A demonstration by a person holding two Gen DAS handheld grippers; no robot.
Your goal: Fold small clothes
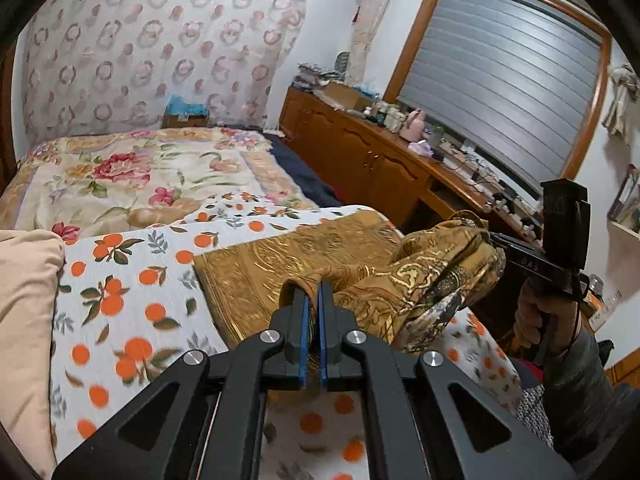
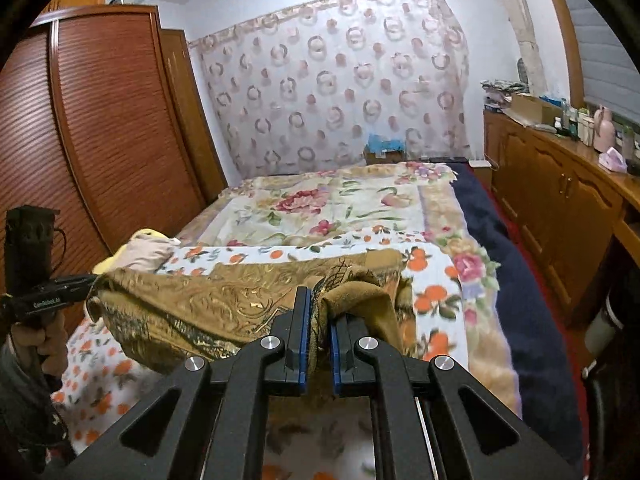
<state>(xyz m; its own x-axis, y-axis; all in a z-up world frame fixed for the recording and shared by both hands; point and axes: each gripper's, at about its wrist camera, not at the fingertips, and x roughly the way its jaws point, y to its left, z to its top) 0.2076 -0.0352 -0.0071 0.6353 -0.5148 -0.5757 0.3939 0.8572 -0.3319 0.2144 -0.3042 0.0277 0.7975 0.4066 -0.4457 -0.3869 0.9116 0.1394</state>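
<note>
Two grippers, left gripper [image 1: 314, 304] and right gripper [image 2: 318, 312], each clench the gold patterned cloth [image 1: 400, 280] above the bed [image 1: 132, 280], bunched folds hiding both fingertips.

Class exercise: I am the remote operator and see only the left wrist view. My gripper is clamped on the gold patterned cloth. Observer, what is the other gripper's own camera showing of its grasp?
Observer: The right gripper is shut on a bunched near edge of the gold cloth.
Operator: What stands on the far left side of the bed?
Observer: A reddish-brown slatted wardrobe, outside your view.
Operator: Can you see my gripper from there?
Observer: Only its body, at the cloth's left end; its fingers are hidden by fabric. In your own view the left gripper is shut on the cloth.
</note>
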